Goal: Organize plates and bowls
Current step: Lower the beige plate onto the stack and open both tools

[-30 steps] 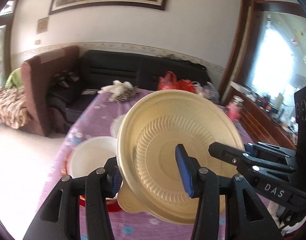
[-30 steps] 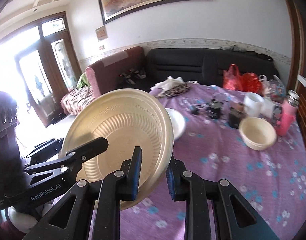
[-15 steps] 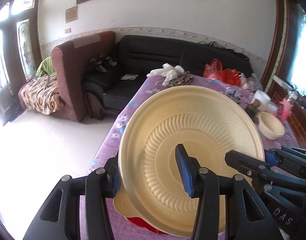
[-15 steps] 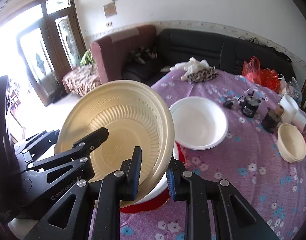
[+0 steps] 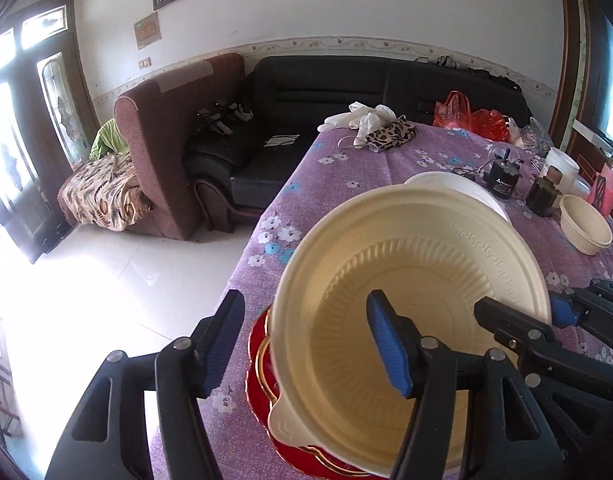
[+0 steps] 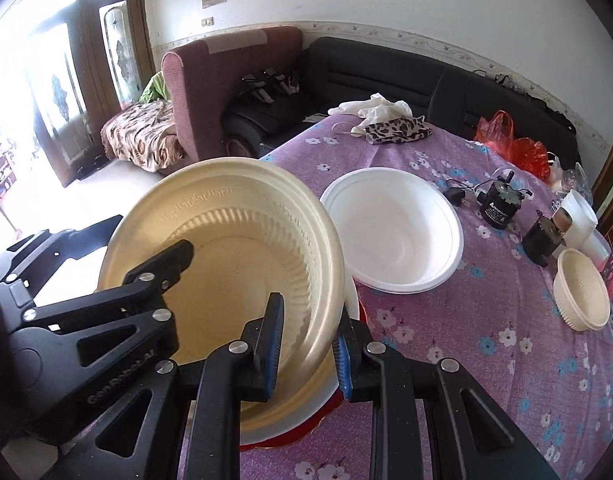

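While I watch both wrists:
left gripper [image 5: 306, 340]: jaws wide apart, gripping nothing
right gripper [image 6: 308, 342]: clamped on cream bowl [image 6: 226, 256] rim — over red plate [image 5: 258, 364]

Both grippers are black plastic frames with triangular cut-outs and silver screw heads. The left gripper [image 5: 306, 340] has 2 fingers with ribbed blue pads [image 5: 388, 350]. The right gripper [image 6: 306, 344] matches it, with blue-edged pads.

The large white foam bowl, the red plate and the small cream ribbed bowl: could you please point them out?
Large white foam bowl [image 6: 398, 236], right wrist view, inner base.
Red plate [image 5: 255, 354], left wrist view, left rim.
Small cream ribbed bowl [image 6: 578, 294], right wrist view, inside.
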Available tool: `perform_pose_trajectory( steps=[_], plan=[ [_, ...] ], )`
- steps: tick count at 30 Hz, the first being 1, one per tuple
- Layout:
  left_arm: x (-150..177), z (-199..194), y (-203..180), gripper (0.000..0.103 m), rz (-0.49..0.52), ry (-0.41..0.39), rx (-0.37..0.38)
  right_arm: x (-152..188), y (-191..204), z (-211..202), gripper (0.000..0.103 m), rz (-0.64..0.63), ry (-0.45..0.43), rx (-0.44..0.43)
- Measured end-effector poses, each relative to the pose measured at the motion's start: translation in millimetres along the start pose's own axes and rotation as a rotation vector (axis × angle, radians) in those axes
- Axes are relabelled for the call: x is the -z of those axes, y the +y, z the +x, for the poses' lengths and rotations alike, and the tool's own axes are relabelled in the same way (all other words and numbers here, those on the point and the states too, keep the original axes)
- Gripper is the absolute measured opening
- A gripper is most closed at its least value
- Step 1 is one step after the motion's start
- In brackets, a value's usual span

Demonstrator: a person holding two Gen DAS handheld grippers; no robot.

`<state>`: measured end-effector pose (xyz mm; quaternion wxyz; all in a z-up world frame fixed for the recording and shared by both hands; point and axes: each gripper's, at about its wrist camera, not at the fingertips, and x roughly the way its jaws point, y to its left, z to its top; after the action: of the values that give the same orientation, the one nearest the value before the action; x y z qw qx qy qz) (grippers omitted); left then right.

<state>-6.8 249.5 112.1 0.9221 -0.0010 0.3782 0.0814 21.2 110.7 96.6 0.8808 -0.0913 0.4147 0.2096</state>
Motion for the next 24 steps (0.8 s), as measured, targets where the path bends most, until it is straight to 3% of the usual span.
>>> perform_pose_trajectory(
  steps=[3, 7, 12, 16, 24],
  plan=[
    [1, -2, 6, 0.065, -0.016, 0.000, 0.002, 0, -3, 1, 0.028, 0.026, -0.010, -0.008],
    [4, -11, 13, 0.066, -0.047, -0.007, 0.017, -1, -5, 1, 0.048, 0.063, -0.020, -0.043],
    [8, -26, 21, 0.067, -0.081, -0.037, 0.031, 0, -1, -8, 0.057, 0.066, -0.071, -0.038],
    [12, -39, 28, 0.068, -0.115, -0.060, 0.058, -1, -3, -21, 0.074, 0.074, -0.135, -0.024],
    [24, -73, 22, 0.076, -0.134, -0.119, 0.126, 3, -23, -48, 0.075, 0.138, -0.198, -0.020]
  ],
)
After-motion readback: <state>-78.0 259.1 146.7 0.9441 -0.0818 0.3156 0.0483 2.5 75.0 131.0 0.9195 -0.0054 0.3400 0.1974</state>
